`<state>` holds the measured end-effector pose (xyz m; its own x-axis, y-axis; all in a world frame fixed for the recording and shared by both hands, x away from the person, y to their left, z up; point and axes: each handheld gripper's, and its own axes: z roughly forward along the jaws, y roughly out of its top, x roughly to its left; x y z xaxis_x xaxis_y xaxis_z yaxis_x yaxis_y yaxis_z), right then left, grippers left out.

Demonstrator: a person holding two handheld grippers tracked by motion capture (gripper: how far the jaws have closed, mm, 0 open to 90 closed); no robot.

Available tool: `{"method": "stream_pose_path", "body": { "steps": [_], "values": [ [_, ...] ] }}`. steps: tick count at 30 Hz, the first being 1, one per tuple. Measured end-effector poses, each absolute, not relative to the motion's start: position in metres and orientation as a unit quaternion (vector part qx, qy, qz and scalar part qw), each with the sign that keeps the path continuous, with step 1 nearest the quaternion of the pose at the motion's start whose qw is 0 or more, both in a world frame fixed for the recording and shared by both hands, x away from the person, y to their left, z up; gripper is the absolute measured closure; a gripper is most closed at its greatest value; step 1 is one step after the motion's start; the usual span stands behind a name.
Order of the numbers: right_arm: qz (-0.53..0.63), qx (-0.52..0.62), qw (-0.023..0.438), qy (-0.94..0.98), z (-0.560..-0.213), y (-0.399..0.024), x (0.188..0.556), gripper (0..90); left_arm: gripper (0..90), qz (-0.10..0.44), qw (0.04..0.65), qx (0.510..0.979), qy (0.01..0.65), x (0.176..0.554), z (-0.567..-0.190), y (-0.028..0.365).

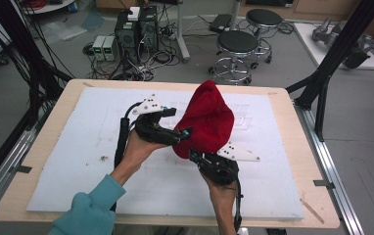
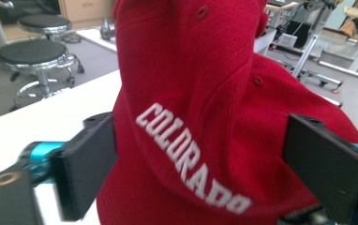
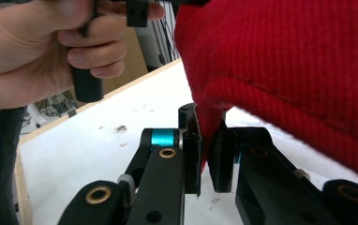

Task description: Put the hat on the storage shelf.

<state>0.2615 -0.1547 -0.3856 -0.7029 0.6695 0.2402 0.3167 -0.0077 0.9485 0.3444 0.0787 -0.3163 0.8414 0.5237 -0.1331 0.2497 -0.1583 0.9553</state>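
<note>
The red cap (image 1: 207, 120) hangs in the air above the middle of the bench (image 1: 43, 147), lifted clear of the white pad (image 1: 77, 161). The right gripper (image 3: 208, 161) is clamped on a fold of the cap's lower edge, its 2 jaws squeezed together on the fabric. The left gripper (image 2: 200, 164) has its jaws apart, 1 on each side of the cap's front; they look just clear of the cloth rather than pressing it. So the lift looks done, and the cap seems to rest on the right grip alone. What remains is probably a fresh hold by the left gripper, then shaping or setting the cap down.

The left gripper view shows white lettering (image 2: 191, 159) reading COLORADO across the cap, unreadable from the high view. The right gripper view shows the pinch on the edge up close, plus the person's left hand (image 3: 50, 51) wrapped round its handle.
</note>
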Motion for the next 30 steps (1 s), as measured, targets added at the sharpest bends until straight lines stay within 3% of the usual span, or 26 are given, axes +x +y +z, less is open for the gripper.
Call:
{"method": "stream_pose_path", "body": {
  "steps": [2,7,15,22,30],
  "values": [
    [0.610,0.358,0.151,0.691,-0.384,-0.156,0.263,85.7,5.8,0.111,0.605,0.748,0.250,0.345,-0.315,0.085],
    [0.603,0.358,0.170,0.692,-0.377,-0.160,0.266,85.7,5.8,0.100,0.608,0.753,0.231,0.345,-0.314,0.102],
    [0.588,0.362,0.216,0.691,-0.353,-0.174,0.283,85.7,5.8,0.142,0.578,0.767,0.240,0.336,-0.331,0.156],
    [0.559,0.369,0.250,0.699,-0.343,-0.183,0.305,85.7,7.2,0.180,0.549,0.779,0.242,0.320,-0.360,0.202],
    [0.522,0.369,0.268,0.721,-0.344,-0.181,0.336,85.7,7.7,0.186,0.550,0.773,0.255,0.296,-0.406,0.249]
  ]
}}
